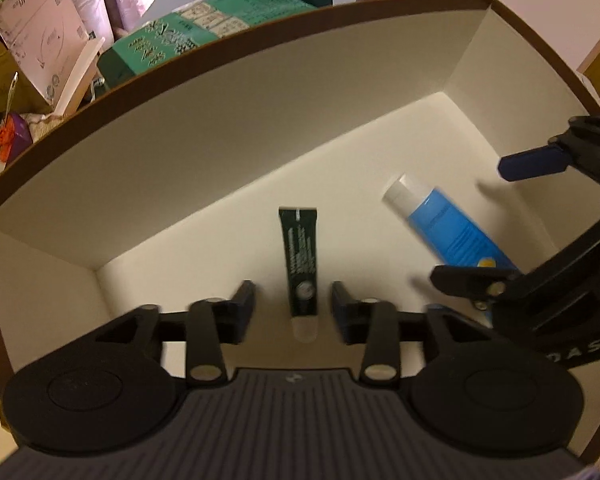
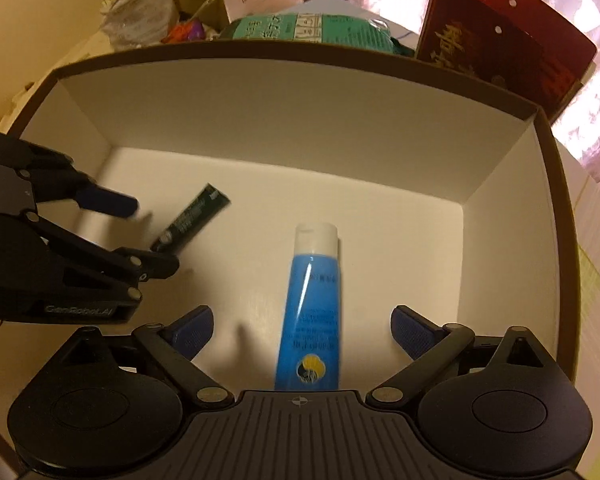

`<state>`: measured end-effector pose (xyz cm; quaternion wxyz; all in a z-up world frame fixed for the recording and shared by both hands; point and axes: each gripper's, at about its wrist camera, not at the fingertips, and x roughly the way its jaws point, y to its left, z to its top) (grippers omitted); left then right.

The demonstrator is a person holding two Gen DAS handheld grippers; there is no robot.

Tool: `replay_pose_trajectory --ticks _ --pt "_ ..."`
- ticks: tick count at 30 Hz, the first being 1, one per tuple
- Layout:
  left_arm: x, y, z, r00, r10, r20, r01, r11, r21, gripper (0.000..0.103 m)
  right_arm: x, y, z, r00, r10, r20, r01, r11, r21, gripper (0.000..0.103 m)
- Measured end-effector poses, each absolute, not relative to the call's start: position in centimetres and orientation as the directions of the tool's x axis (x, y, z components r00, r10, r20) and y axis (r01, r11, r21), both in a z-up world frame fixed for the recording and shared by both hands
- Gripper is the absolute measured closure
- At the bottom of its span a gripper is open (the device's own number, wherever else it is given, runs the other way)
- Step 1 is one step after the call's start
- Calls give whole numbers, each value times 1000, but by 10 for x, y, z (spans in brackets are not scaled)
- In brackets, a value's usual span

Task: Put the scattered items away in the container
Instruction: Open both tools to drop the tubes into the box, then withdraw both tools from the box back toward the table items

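A white-lined cardboard box (image 1: 260,112) with a brown rim fills both views (image 2: 300,120). A small dark green tube (image 1: 299,264) lies on its floor between the open fingers of my left gripper (image 1: 293,306), not gripped. A blue tube with a white cap (image 2: 314,312) lies on the floor between the wide-open fingers of my right gripper (image 2: 302,326), free of the pads. The blue tube (image 1: 448,224) also shows in the left wrist view, beside my right gripper (image 1: 496,220). The green tube (image 2: 192,220) and my left gripper (image 2: 140,228) show in the right wrist view.
Behind the box lie a green printed packet (image 1: 204,28), a dark red box (image 2: 500,40), a white carton (image 1: 40,36), plastic bags (image 2: 140,4) and other clutter. The box walls stand high on all sides.
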<state>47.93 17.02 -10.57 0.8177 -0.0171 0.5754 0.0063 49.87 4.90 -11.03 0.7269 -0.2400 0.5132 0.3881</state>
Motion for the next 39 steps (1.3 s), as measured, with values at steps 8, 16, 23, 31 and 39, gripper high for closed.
replay_pose_trajectory --ticks 8,16,23,31,39 --pt "467 165 -100 321 4 -947 -14 1000 -1 29 489 23 -99 171 308 -936 -808 587 46 3" --pt "455 160 -87 337 11 -941 -25 1000 3 19 466 6 -77 222 332 -917 -809 587 16 3" --pt "439 154 -69 369 28 -929 -30 999 18 18 447 12 -62 247 359 -900 -796 605 23 3" --pt "418 147 -47 413 50 -909 -42 998 36 16 429 3 -43 289 392 -874 -783 622 20 3" --pt "393 138 -20 470 79 -879 -55 997 60 16 409 -14 -22 341 422 -840 -766 642 12 3"
